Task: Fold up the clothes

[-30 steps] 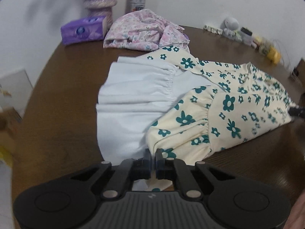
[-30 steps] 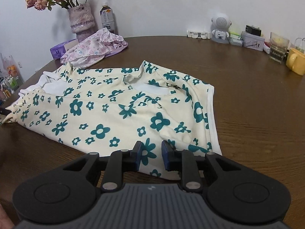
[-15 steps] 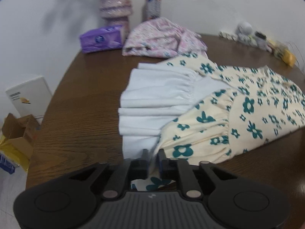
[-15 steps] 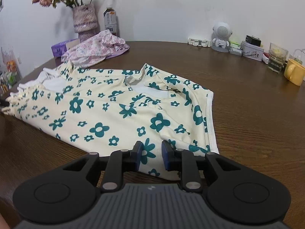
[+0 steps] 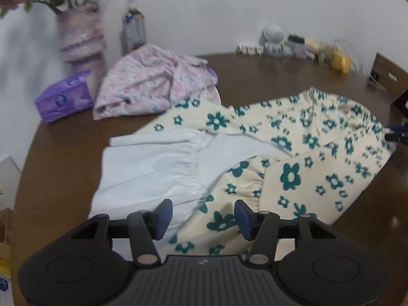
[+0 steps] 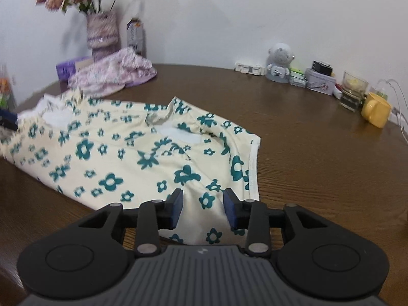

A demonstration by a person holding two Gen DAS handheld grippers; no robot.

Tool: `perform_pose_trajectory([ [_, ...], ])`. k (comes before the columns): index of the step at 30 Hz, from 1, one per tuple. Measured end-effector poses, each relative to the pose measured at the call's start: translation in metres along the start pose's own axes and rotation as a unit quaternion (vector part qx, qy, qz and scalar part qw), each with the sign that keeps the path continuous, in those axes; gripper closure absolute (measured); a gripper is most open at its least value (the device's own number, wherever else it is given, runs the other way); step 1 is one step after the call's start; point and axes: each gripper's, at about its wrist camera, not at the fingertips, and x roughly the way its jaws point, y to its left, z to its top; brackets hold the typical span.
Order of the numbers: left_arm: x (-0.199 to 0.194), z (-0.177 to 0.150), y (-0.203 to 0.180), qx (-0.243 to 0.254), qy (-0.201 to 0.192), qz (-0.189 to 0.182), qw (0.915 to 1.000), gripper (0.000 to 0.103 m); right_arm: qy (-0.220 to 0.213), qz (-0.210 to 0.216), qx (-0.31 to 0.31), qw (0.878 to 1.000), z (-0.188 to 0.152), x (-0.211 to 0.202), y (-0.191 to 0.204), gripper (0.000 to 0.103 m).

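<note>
Lying flat on the brown table: floral dress, long axis running from left gripper to right gripper. Both just opened partway, cloth between the pads but not pinched (released, apparently). Each equally near its own end.

You see a wood-grained worktop with a soft sheen, a matt cotton-like floral dress showing its smooth white lining, and a glossy yellow mug.
</note>
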Motion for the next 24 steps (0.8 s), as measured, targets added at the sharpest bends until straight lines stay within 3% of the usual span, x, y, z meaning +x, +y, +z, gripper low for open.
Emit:
perform_pose_trajectory([
  [1,0.005,-0.002,0.0,-0.002,0.007,-0.018,0.9998,0.066,0.002,0.002,-0.006,1.0,0.0,0.002,0.001,0.069],
  [2,0.007,-0.003,0.0,-0.005,0.014,-0.032,0.9994,0.092,0.004,0.004,-0.013,1.0,0.0,0.003,0.002,0.076],
  [3,0.006,-0.004,0.0,-0.006,0.016,-0.037,0.9992,0.1,0.006,0.005,-0.019,1.0,0.001,0.005,0.003,0.084],
  [4,0.003,-0.005,-0.001,-0.005,0.016,-0.039,0.9991,0.101,0.007,0.009,-0.024,1.0,0.002,0.004,0.003,0.097],
  [13,-0.056,-0.024,-0.017,0.008,0.008,-0.05,0.9987,0.102,-0.001,0.053,-0.043,0.998,0.02,-0.018,-0.008,0.099],
  [19,-0.025,-0.024,-0.018,0.012,0.051,-0.026,0.9983,0.101,0.036,0.042,-0.06,0.997,0.023,0.015,-0.003,0.097],
  [22,-0.016,-0.023,-0.014,0.01,0.058,-0.015,0.9982,0.093,0.044,0.038,-0.059,0.997,0.017,0.022,-0.003,0.092],
  [24,-0.02,-0.021,-0.014,0.012,0.059,0.004,0.9982,0.078,0.037,0.033,-0.054,0.997,0.016,0.015,-0.005,0.083],
])
